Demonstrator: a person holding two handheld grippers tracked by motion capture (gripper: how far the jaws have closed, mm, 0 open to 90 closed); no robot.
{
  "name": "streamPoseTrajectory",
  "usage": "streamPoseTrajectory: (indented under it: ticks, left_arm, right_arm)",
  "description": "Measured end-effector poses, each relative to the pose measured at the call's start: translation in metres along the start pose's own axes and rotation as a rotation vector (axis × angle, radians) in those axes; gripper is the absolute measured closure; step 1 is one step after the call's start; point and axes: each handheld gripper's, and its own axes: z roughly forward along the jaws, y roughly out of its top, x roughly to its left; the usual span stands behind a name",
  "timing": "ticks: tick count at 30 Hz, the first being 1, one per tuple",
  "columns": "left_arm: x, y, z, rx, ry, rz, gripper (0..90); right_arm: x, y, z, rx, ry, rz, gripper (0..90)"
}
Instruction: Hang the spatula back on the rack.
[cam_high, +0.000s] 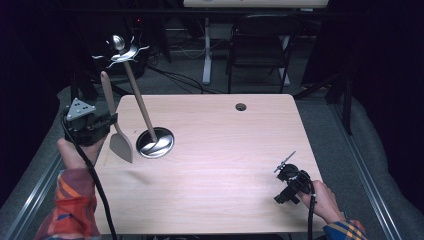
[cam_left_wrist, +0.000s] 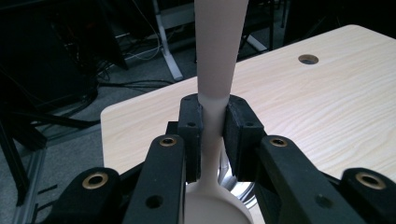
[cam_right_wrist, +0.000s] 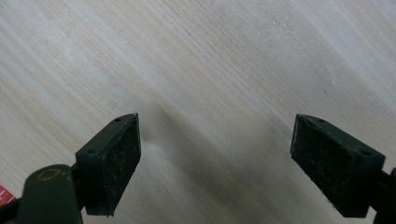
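While the left tool (cam_high: 102, 122) clamps the neck of a pale spatula (cam_high: 119, 140) and holds it clear of the tabletop (cam_high: 220, 150), blade down beside the round metal stand (cam_high: 155, 142) with its tall hooked post, the pick-up looks done; hanging or placing it remains. The right tool (cam_high: 289, 182) rests low, jaws wide and empty.

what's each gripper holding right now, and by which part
The left gripper is shut on the spatula at its handle's narrow neck, just above the blade. The right gripper holds nothing.
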Motion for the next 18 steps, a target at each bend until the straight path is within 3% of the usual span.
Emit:
streamPoseTrajectory:
  ticks: [11,13,15,16,18]
  left_arm:
    - [-0.002,0.011,0.0,-0.001,0.013,0.007,77.7]
    - [-0.003,0.012,0.001,0.002,0.016,0.008,77.7]
    - [-0.004,0.014,0.001,0.009,0.023,0.01,77.7]
    - [-0.005,0.014,0.002,0.008,0.027,0.009,77.7]
    - [-0.005,0.015,0.003,0.014,0.027,0.01,77.7]
  right_arm:
    - [0.0,0.0,0.001,-0.008,0.005,0.007,15.9]
    - [0.002,-0.002,0.003,-0.045,0.01,0.037,15.9]
    - [0.0,0.0,0.0,0.005,-0.007,-0.007,15.9]
    - [0.001,-0.001,0.002,-0.023,-0.004,0.012,15.9]
    - [0.001,-0.001,0.001,-0.022,-0.005,0.01,15.8]
